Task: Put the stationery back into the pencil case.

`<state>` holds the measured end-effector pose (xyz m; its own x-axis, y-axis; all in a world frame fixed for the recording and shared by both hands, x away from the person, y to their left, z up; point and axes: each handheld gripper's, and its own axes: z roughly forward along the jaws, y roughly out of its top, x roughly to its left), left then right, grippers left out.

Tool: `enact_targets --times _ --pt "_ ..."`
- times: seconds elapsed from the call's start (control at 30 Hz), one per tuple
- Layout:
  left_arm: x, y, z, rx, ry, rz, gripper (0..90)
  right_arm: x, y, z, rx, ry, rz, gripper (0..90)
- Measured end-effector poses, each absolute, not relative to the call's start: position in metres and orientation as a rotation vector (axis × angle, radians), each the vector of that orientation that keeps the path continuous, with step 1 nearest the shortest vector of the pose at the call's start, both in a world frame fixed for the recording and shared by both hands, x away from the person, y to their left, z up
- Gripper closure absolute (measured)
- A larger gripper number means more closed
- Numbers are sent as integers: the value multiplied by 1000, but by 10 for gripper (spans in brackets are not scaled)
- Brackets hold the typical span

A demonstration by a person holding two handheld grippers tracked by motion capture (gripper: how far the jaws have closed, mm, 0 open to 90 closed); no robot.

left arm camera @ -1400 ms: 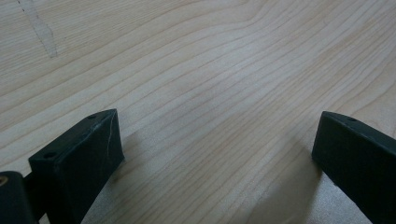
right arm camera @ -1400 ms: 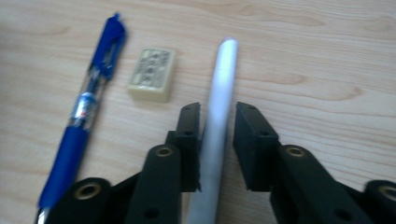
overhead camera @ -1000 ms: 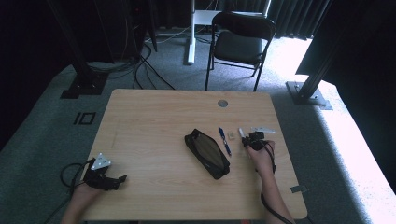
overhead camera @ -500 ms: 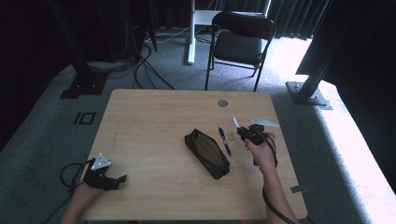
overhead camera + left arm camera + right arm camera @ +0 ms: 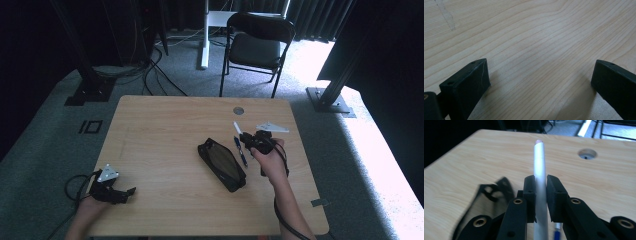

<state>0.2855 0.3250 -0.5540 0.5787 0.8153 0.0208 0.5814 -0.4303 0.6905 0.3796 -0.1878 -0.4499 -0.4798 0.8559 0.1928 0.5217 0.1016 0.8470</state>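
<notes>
Above the right half of the desk [image 5: 165, 125], the right gripper [image 5: 246, 139] is lifted off the wood with its jaws clamped tight on a white pen [image 5: 540, 185]. The pen runs lengthwise between the pads and sticks out ahead of them, its tip pointing toward the far edge. Just below it on the desk lies a blue pen [image 5: 240, 150]. Beside that, closer to the middle, a black pencil case [image 5: 221, 164] lies slantwise, apart from the gripper. A round cable hole [image 5: 238, 110] sits near the far edge, ahead of the white pen. At the near left corner, the left gripper [image 5: 122, 194] rests low over the wood, jaws spread wide with nothing between them. Beyond the far edge stands a black folding chair [image 5: 257, 47].
</notes>
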Motion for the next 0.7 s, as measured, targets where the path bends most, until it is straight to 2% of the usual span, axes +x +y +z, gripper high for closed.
enact_targets --times 0.3,0.7 --pt "286 325 -554 2165 1107 470 21 367 -158 -441 1249 2116 1384 784" --pt "286 325 -554 2166 1107 470 20 362 -131 -460 1219 2227 1320 784"
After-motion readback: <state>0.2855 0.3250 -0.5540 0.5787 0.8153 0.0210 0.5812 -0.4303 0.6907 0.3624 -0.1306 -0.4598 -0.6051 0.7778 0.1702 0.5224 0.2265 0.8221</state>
